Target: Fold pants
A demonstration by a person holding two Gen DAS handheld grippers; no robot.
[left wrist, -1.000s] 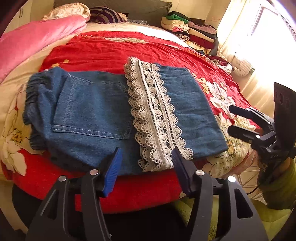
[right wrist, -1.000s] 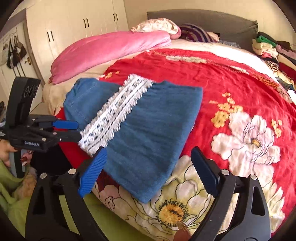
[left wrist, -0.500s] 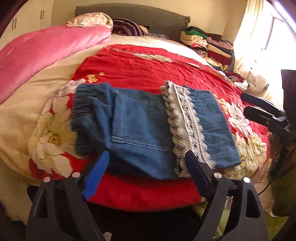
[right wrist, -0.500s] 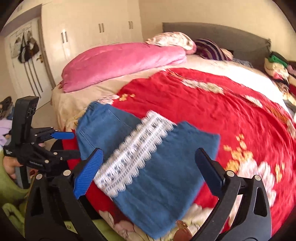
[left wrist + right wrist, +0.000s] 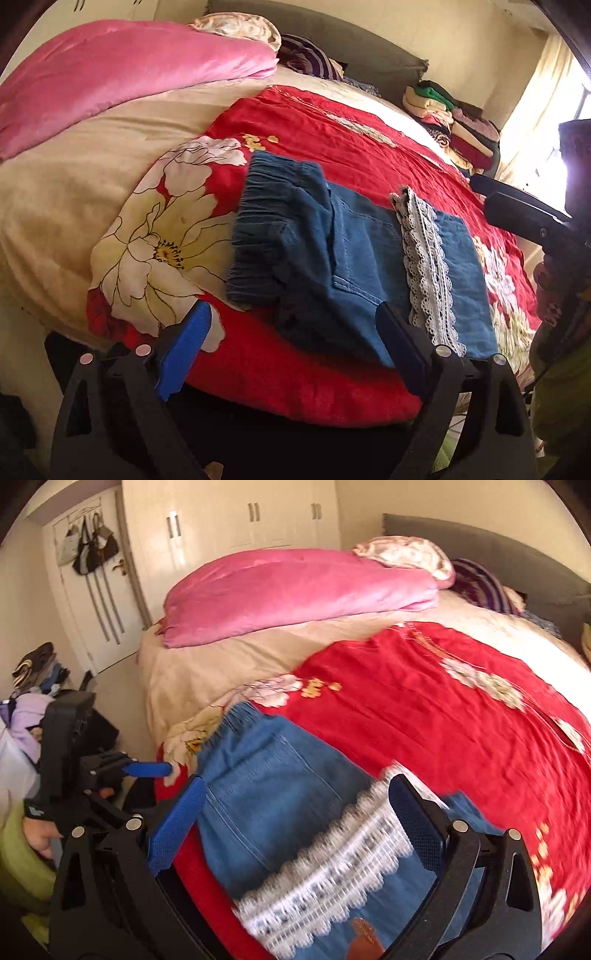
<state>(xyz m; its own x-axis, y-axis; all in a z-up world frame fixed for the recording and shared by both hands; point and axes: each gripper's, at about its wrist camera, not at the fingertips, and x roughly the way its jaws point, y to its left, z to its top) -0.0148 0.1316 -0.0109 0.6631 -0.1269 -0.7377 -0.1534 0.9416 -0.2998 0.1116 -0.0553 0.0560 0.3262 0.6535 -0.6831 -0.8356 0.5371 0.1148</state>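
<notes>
- Now that its jaws have just been opening wide, our left gripper (image 5: 291,354) holds nothing; the folded blue denim pants with a white lace band (image 5: 354,254) lie flat beyond its fingertips, toward twelve o'clock.
- Our right gripper (image 5: 295,827) is spread apart and empty too, hovering over the lace.
- Both views have swung toward the elastic waistband (image 5: 258,236) at ten o'clock.
- We judge one fold finished and released on the red floral bedspread (image 5: 332,122); another fold from the waistband end may follow.
</notes>
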